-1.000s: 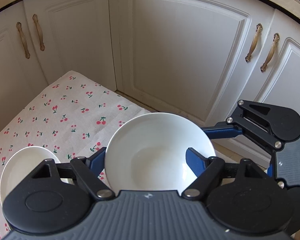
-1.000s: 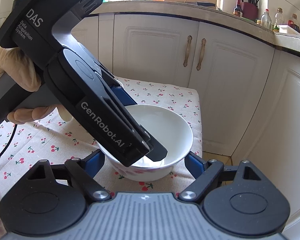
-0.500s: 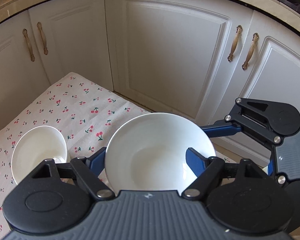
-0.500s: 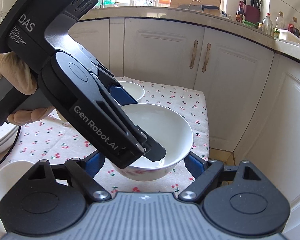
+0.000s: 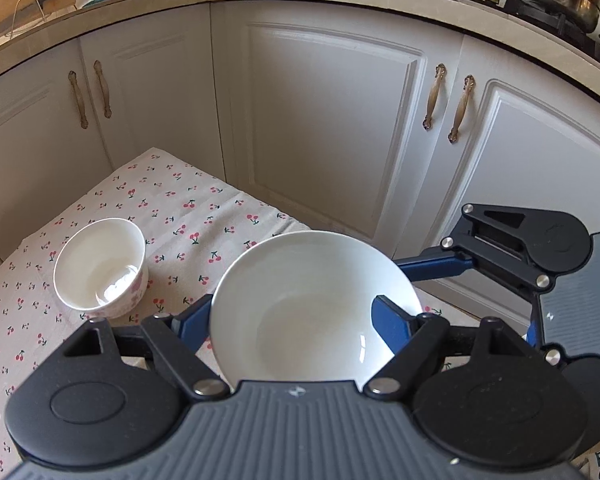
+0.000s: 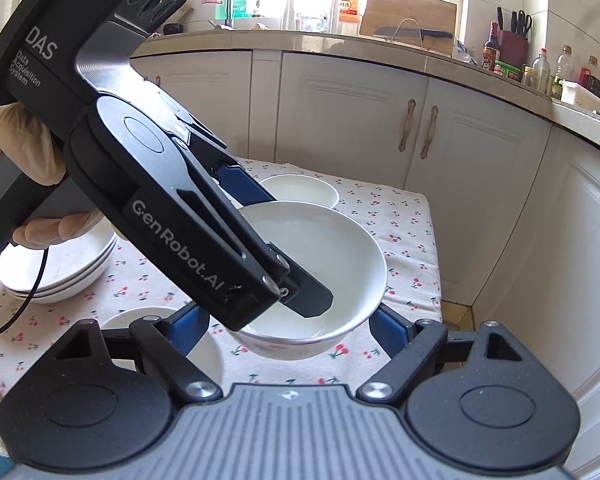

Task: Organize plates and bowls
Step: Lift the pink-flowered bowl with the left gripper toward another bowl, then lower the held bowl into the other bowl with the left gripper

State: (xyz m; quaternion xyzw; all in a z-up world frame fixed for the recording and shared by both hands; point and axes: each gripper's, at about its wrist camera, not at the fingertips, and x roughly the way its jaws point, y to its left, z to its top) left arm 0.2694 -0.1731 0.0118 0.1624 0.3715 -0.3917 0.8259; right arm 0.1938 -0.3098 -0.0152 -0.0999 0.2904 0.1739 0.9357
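A wide white bowl (image 5: pixel 312 304) hangs above the cherry-print tablecloth (image 5: pixel 180 216), held by both grippers. My left gripper (image 5: pixel 292 316) grips its near wall, one finger inside the bowl and the other outside under the rim. In the right wrist view the left gripper (image 6: pixel 276 240) comes down from the upper left in a gloved hand (image 6: pixel 20 152). My right gripper (image 6: pixel 288 332) clasps the lower body of the bowl (image 6: pixel 340 248) between its blue fingers. One right finger (image 5: pixel 436 268) reaches the bowl's right side. A small flower-patterned bowl (image 5: pixel 100 268) stands on the cloth to the left.
A stack of white plates (image 6: pixel 56 268) sits at the table's left, and another white dish (image 6: pixel 156 320) lies near my right gripper's left finger. The small bowl (image 6: pixel 300 190) stands behind the held one. White cabinet doors (image 5: pixel 332 128) close in past the table's edge (image 6: pixel 432 280).
Both grippers rose and travelled together with the bowl between them. The cabinets dropped lower in view, the small bowl came fully into sight, and the plate stack appeared at the left.
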